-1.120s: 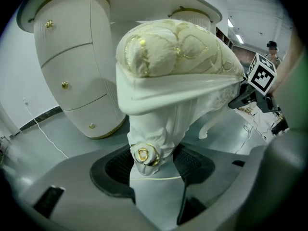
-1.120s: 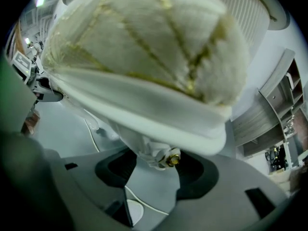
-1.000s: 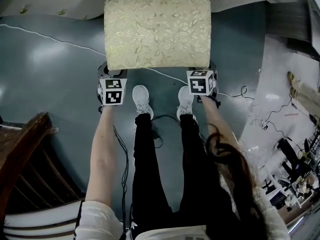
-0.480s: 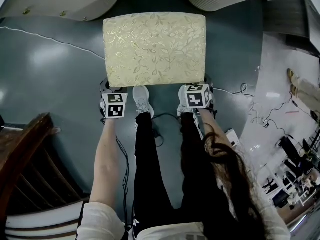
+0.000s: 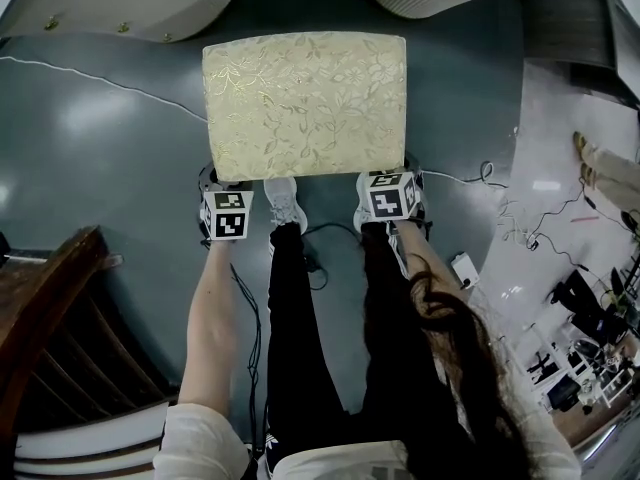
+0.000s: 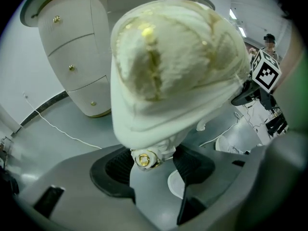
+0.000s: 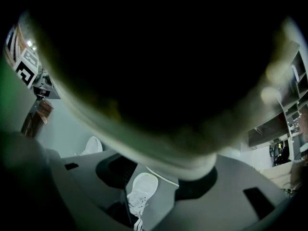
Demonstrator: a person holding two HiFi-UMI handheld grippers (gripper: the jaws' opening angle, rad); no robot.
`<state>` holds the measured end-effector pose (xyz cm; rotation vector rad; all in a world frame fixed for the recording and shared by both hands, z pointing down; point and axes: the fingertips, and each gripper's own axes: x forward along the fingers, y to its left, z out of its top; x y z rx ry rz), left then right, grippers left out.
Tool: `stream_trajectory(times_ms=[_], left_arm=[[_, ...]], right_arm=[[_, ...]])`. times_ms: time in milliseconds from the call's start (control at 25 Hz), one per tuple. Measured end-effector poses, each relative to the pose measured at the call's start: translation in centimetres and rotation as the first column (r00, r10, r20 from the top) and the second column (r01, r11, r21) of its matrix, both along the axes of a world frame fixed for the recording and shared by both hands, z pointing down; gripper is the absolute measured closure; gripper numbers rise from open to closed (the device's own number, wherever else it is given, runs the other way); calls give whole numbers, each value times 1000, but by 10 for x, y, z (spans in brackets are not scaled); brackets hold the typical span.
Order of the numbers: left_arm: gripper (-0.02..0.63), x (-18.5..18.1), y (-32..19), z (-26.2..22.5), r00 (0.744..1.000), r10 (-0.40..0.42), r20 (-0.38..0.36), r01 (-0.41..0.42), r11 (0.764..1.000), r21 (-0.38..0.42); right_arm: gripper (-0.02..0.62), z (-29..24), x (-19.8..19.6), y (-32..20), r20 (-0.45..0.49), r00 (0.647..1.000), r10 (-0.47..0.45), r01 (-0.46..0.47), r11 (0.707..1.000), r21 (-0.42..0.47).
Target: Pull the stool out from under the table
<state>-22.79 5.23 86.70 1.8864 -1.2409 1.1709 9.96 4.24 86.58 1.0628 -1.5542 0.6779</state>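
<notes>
Drawn farther from under the white table [image 5: 120,3], the rectangular gold-brocade stool [image 5: 305,103] is seen on glossy grey floor [image 5: 100,118]. Its near corners are clamped by the left gripper [image 5: 212,180] and right gripper [image 5: 415,176].

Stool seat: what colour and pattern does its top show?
The stool seat is pale gold with a leafy floral pattern; head view shows it best.
</notes>
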Motion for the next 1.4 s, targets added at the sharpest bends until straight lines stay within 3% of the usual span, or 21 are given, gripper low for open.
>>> stream_trajectory(times_ms=[560,840,1240,1400], left_arm=[[334,-1,2,5,999,-44,-6,44,998,-52],[334,-3,12,2,984,-175,-19,173,981,-85],[334,5,24,-75,970,-242,-23,239,965,-105],[334,12,4,-131,961,-271,-46,268,962,-58]], right_arm=[[343,3,-1,2,36,999,25,-23,999,-47],[342,-3,0,6,45,998,46,-42,996,-79],[342,-92,8,9,28,998,51,-48,994,-100],[342,-155,8,-8,36,998,48,-46,997,-56]])
